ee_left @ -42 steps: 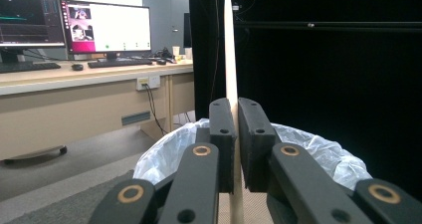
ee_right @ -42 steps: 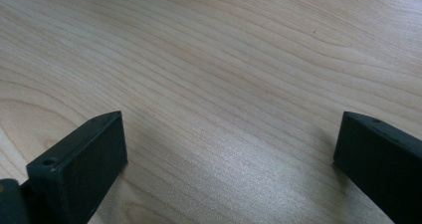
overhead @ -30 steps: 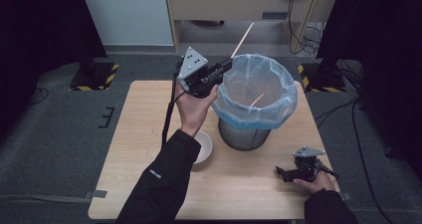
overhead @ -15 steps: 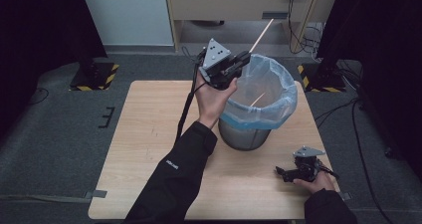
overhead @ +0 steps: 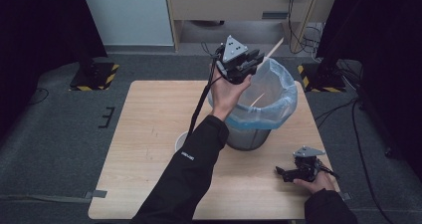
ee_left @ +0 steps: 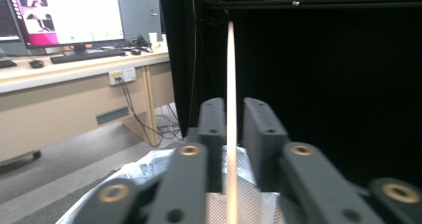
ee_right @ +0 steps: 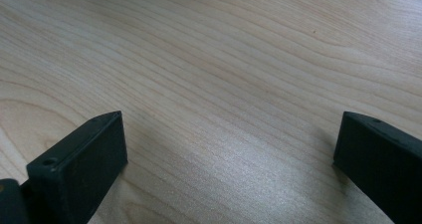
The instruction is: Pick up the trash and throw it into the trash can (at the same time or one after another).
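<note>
Pale wood runs between my left fingers: a long thin wooden stick stands up through the narrow gap of my left gripper. My jaws have just been opening. From the left gripper view the stick sits against the left-hand black pad, with a slit of space to the other pad; whether either one still presses on it I cannot tell. In the high view the far end of the same stick pokes out beyond the left gripper, pointing to the far right over the bin's far rim.

I hold the left gripper raised over the near-left rim of a round grey metal bin lined with a light blue plastic bag, which stands on the right half of the light wooden table. A second thin wooden stick leans inside the bag. Just left of the bin's foot, half under my black sleeve, a small white bowl sits on the table.

My right gripper rests on the table at the near right, well apart from the bin. Its fingers are spread wide with bare wood grain between them.
</note>
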`<state>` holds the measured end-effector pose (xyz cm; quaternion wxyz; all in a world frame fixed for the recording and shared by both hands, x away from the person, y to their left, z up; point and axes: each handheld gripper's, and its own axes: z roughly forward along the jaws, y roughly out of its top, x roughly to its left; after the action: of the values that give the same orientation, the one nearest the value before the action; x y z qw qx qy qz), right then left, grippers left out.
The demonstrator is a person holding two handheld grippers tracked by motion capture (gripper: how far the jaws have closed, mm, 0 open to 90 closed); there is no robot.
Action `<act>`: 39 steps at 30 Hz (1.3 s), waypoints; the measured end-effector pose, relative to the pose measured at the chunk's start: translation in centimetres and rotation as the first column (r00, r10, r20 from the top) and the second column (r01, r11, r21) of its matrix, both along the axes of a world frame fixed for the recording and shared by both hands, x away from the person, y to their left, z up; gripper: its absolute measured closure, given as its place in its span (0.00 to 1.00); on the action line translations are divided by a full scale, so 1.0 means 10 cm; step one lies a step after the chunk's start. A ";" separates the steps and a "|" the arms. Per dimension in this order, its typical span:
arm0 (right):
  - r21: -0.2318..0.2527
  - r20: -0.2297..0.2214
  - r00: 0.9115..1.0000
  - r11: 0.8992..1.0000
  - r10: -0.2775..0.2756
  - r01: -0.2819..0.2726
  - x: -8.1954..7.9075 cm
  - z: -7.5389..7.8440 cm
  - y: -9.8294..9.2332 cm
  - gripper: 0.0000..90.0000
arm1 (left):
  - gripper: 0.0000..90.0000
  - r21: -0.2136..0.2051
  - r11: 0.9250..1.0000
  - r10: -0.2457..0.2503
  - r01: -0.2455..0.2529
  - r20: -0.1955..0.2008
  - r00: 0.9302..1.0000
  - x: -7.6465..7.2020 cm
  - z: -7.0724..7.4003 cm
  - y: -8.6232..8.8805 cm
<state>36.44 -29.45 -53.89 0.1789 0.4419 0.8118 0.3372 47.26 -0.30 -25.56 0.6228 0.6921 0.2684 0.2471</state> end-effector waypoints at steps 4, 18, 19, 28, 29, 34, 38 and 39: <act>0.001 0.002 1.000 1.000 0.000 0.000 0.00 0.00 0.00 0.01 | 0.74 0.007 1.000 0.014 -0.014 0.006 1.000 -0.05 0.00 0.11; 0.001 0.002 1.000 1.000 0.000 0.000 0.00 0.00 0.00 0.01 | 0.48 0.041 0.995 0.087 -0.087 -0.009 0.996 -0.49 -0.12 1.04; 0.001 0.001 1.000 1.000 -0.001 0.001 0.00 0.00 0.00 0.01 | 0.46 0.044 0.995 0.090 -0.089 -0.020 0.996 -0.51 -0.14 1.09; -0.001 -0.001 1.000 1.000 -0.006 0.006 -0.01 0.00 0.00 0.01 | 0.38 0.117 0.988 0.114 -0.100 -0.121 0.986 -0.78 -0.73 1.55; -0.001 -0.001 1.000 1.000 -0.006 0.006 -0.01 0.00 0.00 0.01 | 0.37 0.134 0.986 0.121 -0.103 -0.139 0.983 -0.81 -0.83 1.59; -0.001 -0.001 1.000 1.000 -0.007 0.007 -0.01 0.00 0.01 0.01 | 0.35 0.207 0.972 0.159 -0.107 -0.248 0.956 -0.88 -1.40 1.78; 0.000 -0.002 1.000 1.000 -0.012 0.012 -0.02 0.00 0.01 0.01 | 0.34 0.222 0.967 0.187 -0.123 -0.294 0.937 -0.89 -1.67 1.85; -0.001 -0.001 1.000 1.000 -0.010 0.010 -0.02 0.00 0.01 0.01 | 0.33 0.227 0.965 0.201 -0.133 -0.313 0.928 -0.88 -1.80 1.88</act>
<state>36.29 -29.37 -53.88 0.1805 0.4462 0.8098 0.3356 38.45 18.47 -43.59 0.4717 0.7578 0.4017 0.2048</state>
